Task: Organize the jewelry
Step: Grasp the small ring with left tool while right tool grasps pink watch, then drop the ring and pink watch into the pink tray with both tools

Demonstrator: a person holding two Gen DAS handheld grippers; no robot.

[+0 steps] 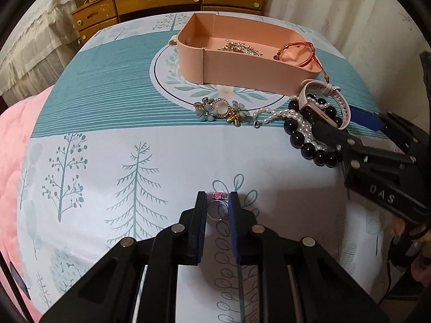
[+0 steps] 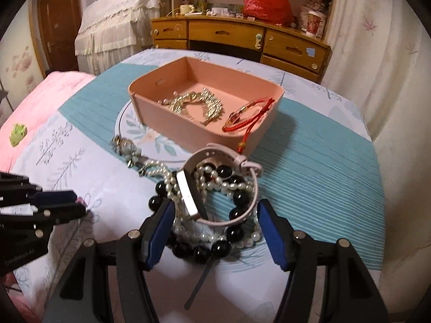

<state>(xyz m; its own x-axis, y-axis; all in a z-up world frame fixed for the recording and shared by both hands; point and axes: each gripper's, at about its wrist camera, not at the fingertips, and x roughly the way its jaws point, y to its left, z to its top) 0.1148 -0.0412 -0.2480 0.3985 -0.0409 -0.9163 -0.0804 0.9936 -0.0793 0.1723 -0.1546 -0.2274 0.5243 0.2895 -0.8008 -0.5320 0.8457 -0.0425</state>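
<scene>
Left gripper (image 1: 218, 202), low over the tree-printed bedspread (image 1: 107, 140), has its jaws drawn in close around a small ring (image 1: 215, 210) with a pink stone; the band sits between the pads, though whether they actually press it or only bracket it cannot be told from this angle. To its right, the flower brooch (image 1: 219, 109) lies loose on the cloth, just beside a tangle of pearl strand (image 1: 272, 115), black bead bracelet (image 2: 215, 245) and pale pink watch (image 2: 215, 185). Right gripper (image 2: 212, 228) reaches in level from the near side with jaws spread wide, one pad on either side of that tangle and neither seeming to grip it. Beyond, the peach tray (image 2: 167, 118) already holds a gold chain piece (image 2: 196, 105) and a red cord bracelet (image 2: 250, 113), whose tassel hangs over the near wall. The step in hand appears to be gathering the remaining loose pieces: the ring first, the tangle next. The coming move likely calls for a firm pinch on the ring, a clean lift, and a carry forward over the tray wall; the right jaws would need to close on the watch band without dragging the pearls.
</scene>
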